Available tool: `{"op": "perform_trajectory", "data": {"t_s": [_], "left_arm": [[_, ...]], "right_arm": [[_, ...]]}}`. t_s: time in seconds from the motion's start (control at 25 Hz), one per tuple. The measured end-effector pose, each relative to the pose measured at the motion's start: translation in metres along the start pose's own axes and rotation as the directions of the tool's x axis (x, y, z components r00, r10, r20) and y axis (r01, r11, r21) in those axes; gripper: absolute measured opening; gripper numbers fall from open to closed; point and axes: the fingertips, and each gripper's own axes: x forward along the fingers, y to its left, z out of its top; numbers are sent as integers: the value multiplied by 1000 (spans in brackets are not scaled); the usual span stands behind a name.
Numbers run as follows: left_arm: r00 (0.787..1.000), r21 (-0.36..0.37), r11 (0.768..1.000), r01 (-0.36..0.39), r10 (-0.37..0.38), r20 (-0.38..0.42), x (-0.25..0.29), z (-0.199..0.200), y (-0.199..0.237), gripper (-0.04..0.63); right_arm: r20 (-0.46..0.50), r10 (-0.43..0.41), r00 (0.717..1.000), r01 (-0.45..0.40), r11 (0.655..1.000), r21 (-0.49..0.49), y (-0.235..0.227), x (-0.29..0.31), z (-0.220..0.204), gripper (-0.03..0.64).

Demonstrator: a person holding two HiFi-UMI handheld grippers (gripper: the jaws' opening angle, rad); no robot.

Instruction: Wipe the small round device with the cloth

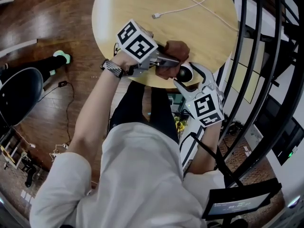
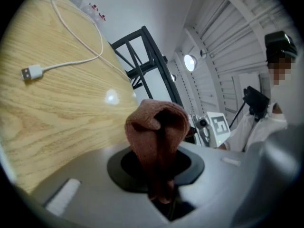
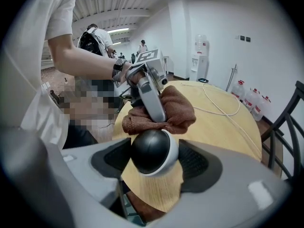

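My left gripper point(image 1: 167, 62) is shut on a bunched brown cloth point(image 1: 174, 52), which sticks up between its jaws in the left gripper view point(image 2: 159, 127). The small round device point(image 3: 153, 152), a black dome in a white shell, sits between the dark pads of my right gripper point(image 3: 154, 161) and is held at the near edge of the round wooden table point(image 3: 223, 127). The cloth point(image 3: 164, 110) rests against the far top of the device, with a left finger point(image 3: 153, 96) lying over it. From the head view the device point(image 1: 186, 72) shows just right of the cloth.
A white USB cable point(image 1: 185, 4) lies across the far part of the table point(image 1: 137, 18). A black metal railing point(image 1: 266, 56) stands close on the right. A dark chair point(image 1: 16, 94) is on the wood floor at left. Water bottles point(image 3: 247, 99) stand by the far wall.
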Motion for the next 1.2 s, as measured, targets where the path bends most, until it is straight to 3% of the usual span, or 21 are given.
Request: {"op": "perform_trajectory", "data": {"t_s": [0.16, 0.32, 0.44, 0.52, 0.64, 0.8, 0.88, 1.0, 1.12, 1.2], "left_arm": [[992, -7, 995, -102, 101, -73, 0, -22, 26, 83], [989, -35, 991, -129, 126, -72, 2, -30, 35, 83], [978, -31, 984, -178, 173, -117, 5, -35, 41, 83], [957, 2, 973, -232, 229, -176, 6, -39, 45, 83], [903, 83, 944, -318, 329, -276, 10, -47, 51, 84], [854, 173, 916, -362, 400, -333, 13, -48, 54, 84], [840, 208, 903, -376, 427, -335, 14, -46, 56, 84], [869, 178, 904, -388, 423, -257, 10, -40, 55, 86], [911, 94, 919, -384, 394, -125, -1, -33, 45, 86], [921, 59, 922, -382, 385, -58, -6, -31, 38, 86]], "right_arm": [[5, 0, 1000, 0, 1000, -5, 0, 1, 2, 314], [8, 3, 1000, -3, 1000, -3, 0, 0, 3, 316], [-1, 1, 1000, -1, 1000, -8, -1, -2, 3, 314], [2, 3, 1000, -3, 1000, -1, 0, -1, 3, 314], [-2, 2, 1000, -2, 1000, 2, -1, 0, 2, 314], [-34, -40, 999, 40, 999, -12, -3, 1, -1, 316], [-42, -85, 995, 85, 996, 7, -5, 2, -3, 318], [-71, -185, 980, 193, 972, 131, -11, 1, -12, 318], [-131, -270, 954, 299, 884, 360, -14, 1, -29, 319], [-163, -308, 937, 348, 823, 449, -13, 3, -42, 319]]}}
